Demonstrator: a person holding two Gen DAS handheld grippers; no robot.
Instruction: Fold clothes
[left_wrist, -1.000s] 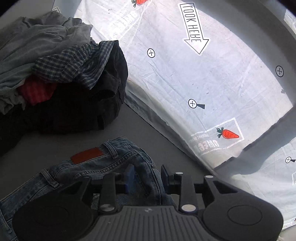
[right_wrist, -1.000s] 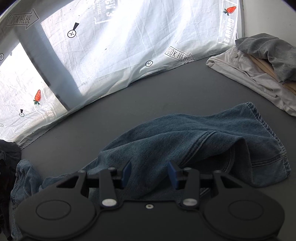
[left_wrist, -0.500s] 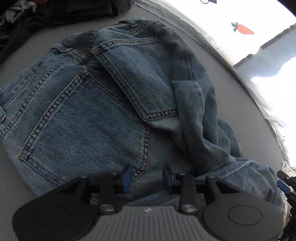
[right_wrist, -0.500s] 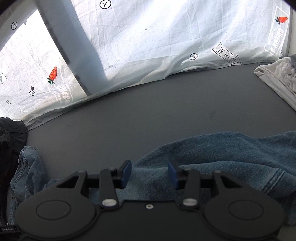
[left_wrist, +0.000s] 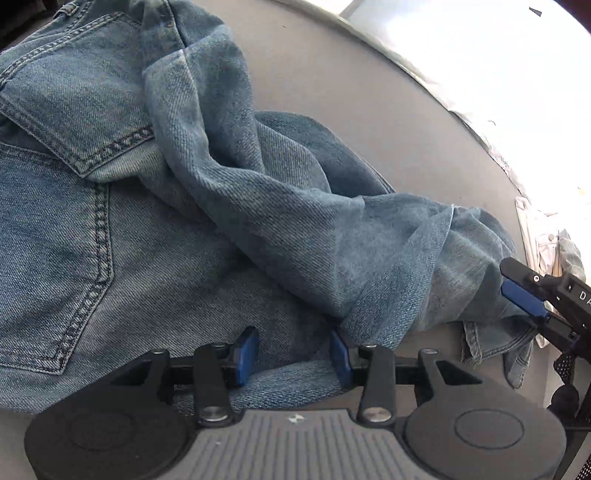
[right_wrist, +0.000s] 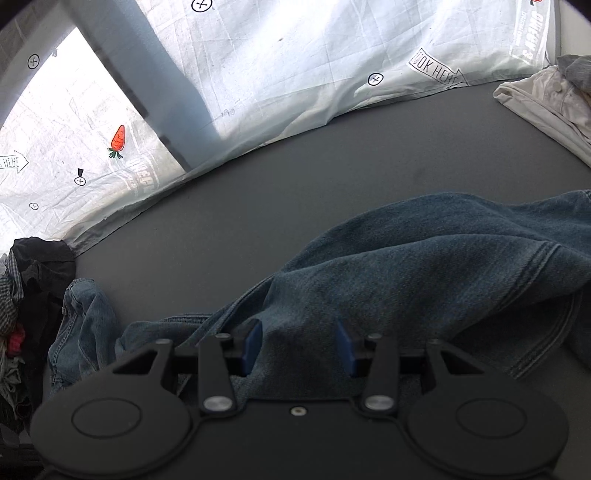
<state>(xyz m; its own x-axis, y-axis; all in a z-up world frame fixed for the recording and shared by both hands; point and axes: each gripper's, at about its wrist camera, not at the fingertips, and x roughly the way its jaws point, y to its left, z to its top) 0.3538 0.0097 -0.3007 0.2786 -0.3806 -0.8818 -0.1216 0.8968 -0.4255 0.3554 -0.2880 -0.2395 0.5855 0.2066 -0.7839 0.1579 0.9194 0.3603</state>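
The left black two-finger gripper with blue pads hangs low, its fingers spread wide apart. The right black two-finger gripper with blue pads is low too, fingers wide apart. Its tip shows at the left view's right edge.

The jeans run off the left wrist view's left edge. The dark pile and pale clothes are cropped.
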